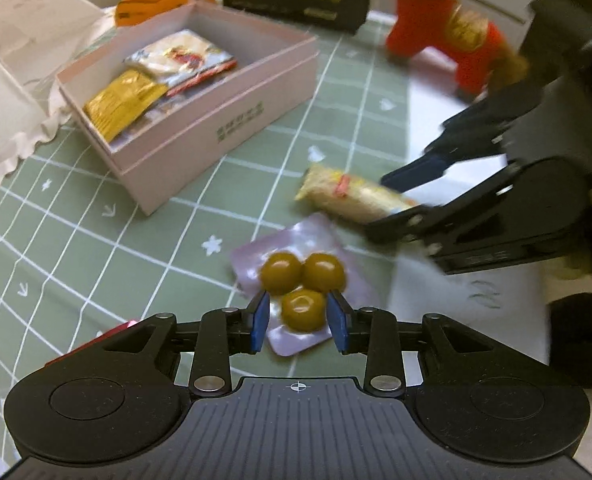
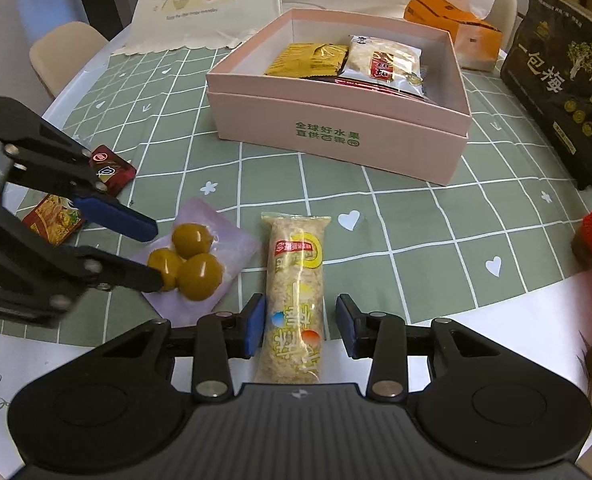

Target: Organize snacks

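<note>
The left gripper [image 1: 299, 320] has its jaws partly open astride the purple pouch of three olive-green balls [image 2: 192, 258], just in front of the pink box [image 2: 336, 136], pads not pressing; the right gripper [image 2: 300, 326] likewise straddles the long rice-cracker bar [image 2: 296, 280] beside it, gripping nothing. The slick pouch could slide off its thin edge, or the near-touching grippers could collide when lifting. The box reads "全球好水果", and the black bag [image 2: 564, 88] reads "一包梅".

Olive pouch [image 2: 194, 258] beside rice-cracker packet [image 2: 296, 292], before open pink box [image 2: 336, 128]
</note>
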Motion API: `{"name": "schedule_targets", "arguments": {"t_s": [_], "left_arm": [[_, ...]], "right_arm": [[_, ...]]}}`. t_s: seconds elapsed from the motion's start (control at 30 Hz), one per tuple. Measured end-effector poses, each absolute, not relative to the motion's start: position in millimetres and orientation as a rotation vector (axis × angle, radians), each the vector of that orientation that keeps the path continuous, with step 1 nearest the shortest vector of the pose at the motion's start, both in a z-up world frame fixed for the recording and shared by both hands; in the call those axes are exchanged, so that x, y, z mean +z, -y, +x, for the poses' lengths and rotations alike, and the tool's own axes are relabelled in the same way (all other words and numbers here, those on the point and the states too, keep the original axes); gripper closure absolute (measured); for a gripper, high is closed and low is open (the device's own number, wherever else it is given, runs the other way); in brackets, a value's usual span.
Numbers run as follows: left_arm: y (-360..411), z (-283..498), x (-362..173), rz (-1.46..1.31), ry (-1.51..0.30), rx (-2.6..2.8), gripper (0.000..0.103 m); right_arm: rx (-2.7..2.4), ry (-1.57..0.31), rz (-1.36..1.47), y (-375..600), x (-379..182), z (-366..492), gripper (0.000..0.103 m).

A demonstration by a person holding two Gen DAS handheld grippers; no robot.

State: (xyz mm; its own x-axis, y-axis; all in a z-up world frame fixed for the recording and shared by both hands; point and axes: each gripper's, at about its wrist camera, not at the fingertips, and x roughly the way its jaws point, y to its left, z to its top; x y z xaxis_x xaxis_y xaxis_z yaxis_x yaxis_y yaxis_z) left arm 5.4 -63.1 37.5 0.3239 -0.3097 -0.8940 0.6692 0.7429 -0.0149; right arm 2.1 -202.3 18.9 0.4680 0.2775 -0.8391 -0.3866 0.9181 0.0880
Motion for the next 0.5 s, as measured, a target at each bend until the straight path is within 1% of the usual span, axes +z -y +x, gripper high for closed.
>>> {"name": "schedule_targets", "arguments": {"t_s": [0.17, 0.23, 0.43, 0.5], "left_arm": [[70.1, 0.8, 31.5, 0.404, -1.046, -0.691, 0.070], [71.2, -1.2, 31.1, 0.409, -1.037, -0.684, 0.069], [62.1, 3.1, 30.7, 0.254, -1.067, -0.624, 0.070], [59.8, 4.3, 30.7, 0.219, -1.073, -0.614, 0.070]], "right_arm": [[0.398, -0.995, -0.139, 199.0, 18.0, -0.8, 0.063], [0.399, -0.996, -0.137, 198.3, 18.0, -0.1, 0.062], [0.383, -0.980, -0.134, 192.4, 16.5, 9.6, 0.062], [0.382, -0.976, -0.146, 188.6, 16.5, 12.2, 0.070]]}}
